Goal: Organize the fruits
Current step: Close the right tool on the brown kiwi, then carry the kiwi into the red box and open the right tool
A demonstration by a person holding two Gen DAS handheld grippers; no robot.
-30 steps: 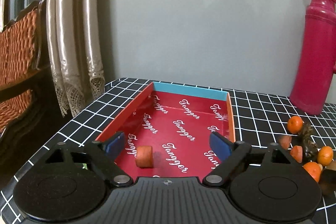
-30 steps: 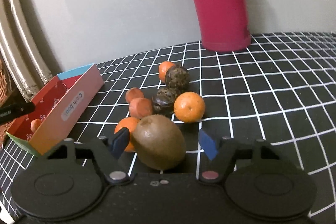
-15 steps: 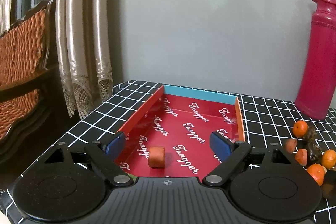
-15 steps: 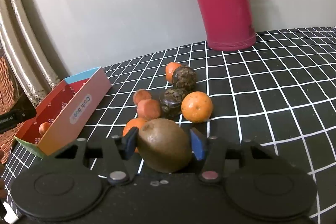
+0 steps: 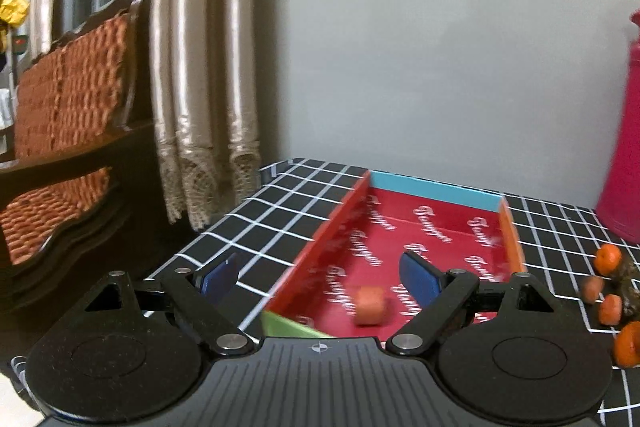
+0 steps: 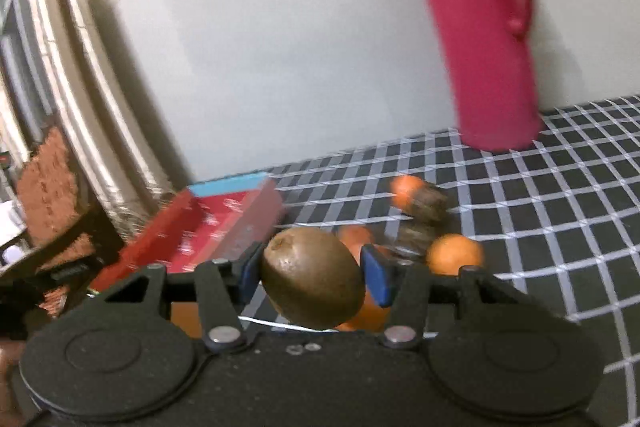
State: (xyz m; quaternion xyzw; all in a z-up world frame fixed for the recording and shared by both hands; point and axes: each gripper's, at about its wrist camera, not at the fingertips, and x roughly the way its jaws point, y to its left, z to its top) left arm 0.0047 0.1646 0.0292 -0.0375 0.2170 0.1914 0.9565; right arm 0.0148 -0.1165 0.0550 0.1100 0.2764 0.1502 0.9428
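My right gripper [image 6: 313, 273] is shut on a brown kiwi [image 6: 312, 283] and holds it above the table, between the fruit pile and the red box [image 6: 188, 239]. Oranges [image 6: 454, 253] and dark brown fruits [image 6: 430, 203] lie behind it. My left gripper [image 5: 320, 277] is open and empty over the box's near left corner. The red box [image 5: 432, 231] has a blue far wall and holds one orange-red fruit piece [image 5: 371, 305]. Several oranges [image 5: 607, 257] and dark fruits lie to the box's right.
A tall pink thermos [image 6: 480, 39] stands at the back on the black grid tablecloth [image 6: 560, 187]. Curtains [image 5: 200, 67] and a wooden chair with woven orange cushions [image 5: 68, 131] stand left of the table's edge. A grey wall is behind.
My right gripper has closed on the kiwi, lifted it off the table and moved left toward the box. My left gripper has shifted left and back, staying open.
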